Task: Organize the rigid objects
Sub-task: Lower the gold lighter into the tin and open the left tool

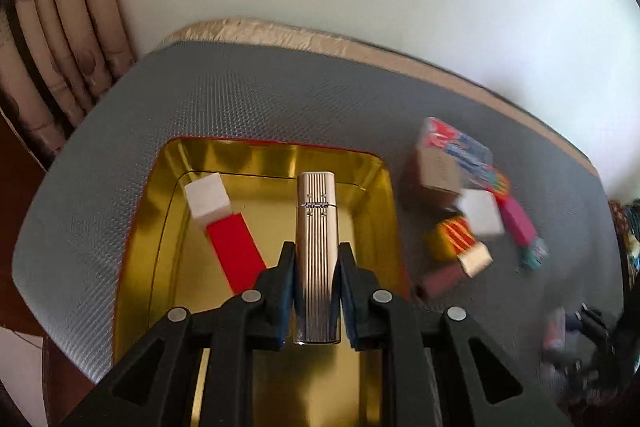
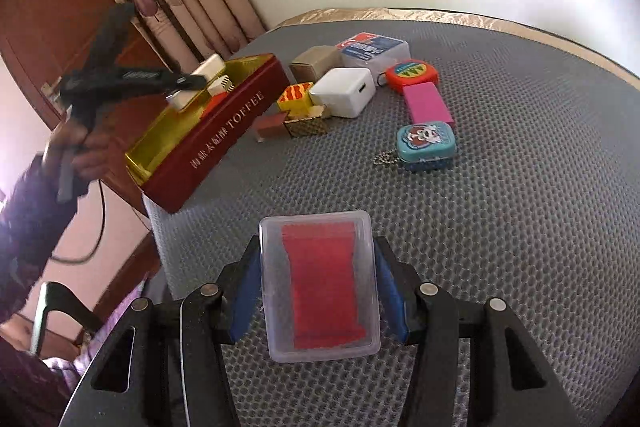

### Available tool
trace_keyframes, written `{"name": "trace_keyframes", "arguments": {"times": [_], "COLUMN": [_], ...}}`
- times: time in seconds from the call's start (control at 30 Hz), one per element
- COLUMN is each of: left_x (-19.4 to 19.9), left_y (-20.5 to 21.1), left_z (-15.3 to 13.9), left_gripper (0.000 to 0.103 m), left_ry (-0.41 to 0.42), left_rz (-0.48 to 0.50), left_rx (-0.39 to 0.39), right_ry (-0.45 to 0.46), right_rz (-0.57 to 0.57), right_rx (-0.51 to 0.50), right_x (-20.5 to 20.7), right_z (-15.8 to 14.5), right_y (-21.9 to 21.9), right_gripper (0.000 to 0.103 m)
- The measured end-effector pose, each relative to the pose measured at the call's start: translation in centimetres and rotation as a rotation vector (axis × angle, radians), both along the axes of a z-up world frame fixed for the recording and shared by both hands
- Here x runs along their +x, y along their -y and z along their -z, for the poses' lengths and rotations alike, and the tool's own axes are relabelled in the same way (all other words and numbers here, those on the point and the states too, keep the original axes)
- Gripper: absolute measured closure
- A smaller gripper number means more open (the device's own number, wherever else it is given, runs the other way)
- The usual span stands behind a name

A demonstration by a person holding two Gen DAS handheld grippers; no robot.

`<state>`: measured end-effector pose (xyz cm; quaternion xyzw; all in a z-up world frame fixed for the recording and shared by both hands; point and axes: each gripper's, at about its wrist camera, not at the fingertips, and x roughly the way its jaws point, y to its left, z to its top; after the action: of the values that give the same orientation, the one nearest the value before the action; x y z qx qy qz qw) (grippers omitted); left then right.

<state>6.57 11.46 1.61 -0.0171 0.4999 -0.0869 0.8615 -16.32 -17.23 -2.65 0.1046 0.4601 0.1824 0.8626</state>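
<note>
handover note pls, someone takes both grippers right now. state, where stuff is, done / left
Left gripper: shut on a silver lighter, held over the open red toffee tin, not yet set down.
Right gripper: closed around a clear plastic case with a red insert, low over the grey mat; pads look to be on its sides.
Done: a red-and-white box lies in the tin.
Left: lighter, case, then the cluster beside the tin: white charger, pink box, teal tin with chain, round orange tape measure, brown box, card box, small patterned boxes.
</note>
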Motion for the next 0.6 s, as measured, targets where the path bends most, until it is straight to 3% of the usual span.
{"name": "trace_keyframes", "arguments": {"times": [0.37, 0.5, 0.6], "left_x": [3.4, 3.5, 2.3], "left_y": [0.8, 1.1, 0.4], "left_z": [2.6, 2.2, 0.8], "left_gripper": [0.082, 0.067, 0.067], "left_ry": [-0.014, -0.004, 0.019], "left_rz": [-0.028, -0.04, -0.095], "left_rx": [0.117, 0.172, 0.174], "right_ry": [-0.013, -0.014, -0.015], "right_rz": [0.017, 0.023, 0.035], "right_rx": [0.048, 0.047, 0.058], "right_x": [-0.1, -0.2, -0.2], "right_z": [0.0, -0.1, -0.2], "right_y": [0.7, 0.7, 0.7], "right_gripper": [0.053, 0.053, 0.053]}}
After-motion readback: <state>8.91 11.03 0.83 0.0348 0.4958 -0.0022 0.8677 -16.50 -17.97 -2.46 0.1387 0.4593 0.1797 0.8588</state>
